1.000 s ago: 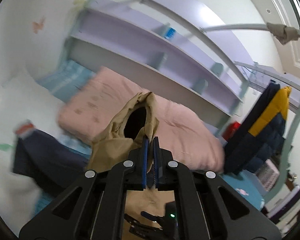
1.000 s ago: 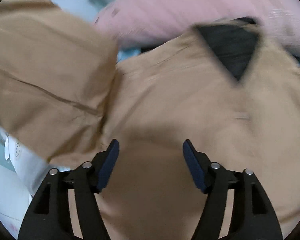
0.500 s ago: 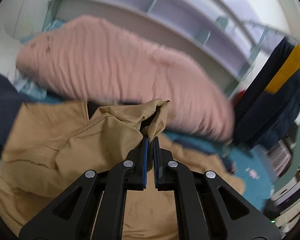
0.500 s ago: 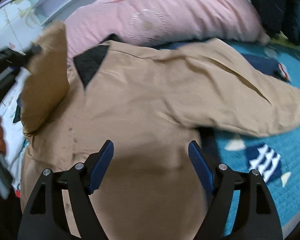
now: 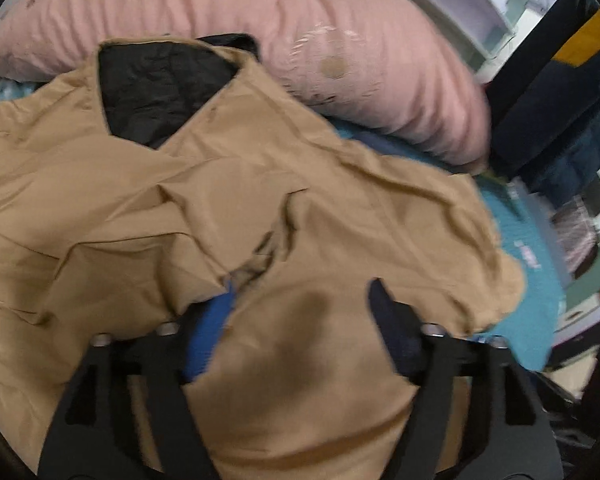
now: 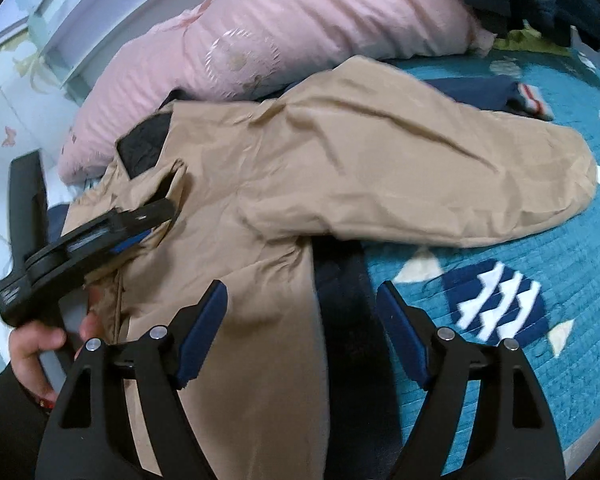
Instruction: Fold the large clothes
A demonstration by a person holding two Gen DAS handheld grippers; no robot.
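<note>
A tan jacket (image 5: 324, 216) with a black quilted lining (image 5: 156, 84) lies spread on the bed, one sleeve (image 6: 440, 184) stretched to the right. My left gripper (image 5: 300, 304) is open just above the jacket's front, a fold of the left sleeve lying over its left finger. It also shows in the right wrist view (image 6: 156, 216), low against the cloth. My right gripper (image 6: 302, 304) is open and empty, hovering over the jacket's right edge below the sleeve.
A big pink pillow (image 5: 300, 20) lies behind the jacket. The bed has a teal patterned cover (image 6: 540, 280). Dark navy and yellow clothes (image 5: 560, 92) hang at the right. A dark garment (image 6: 340, 280) lies under the jacket's edge.
My left gripper has lowered the sleeve onto the jacket and opened, letting it go. My right gripper stayed open and shifted a little over the jacket's right side.
</note>
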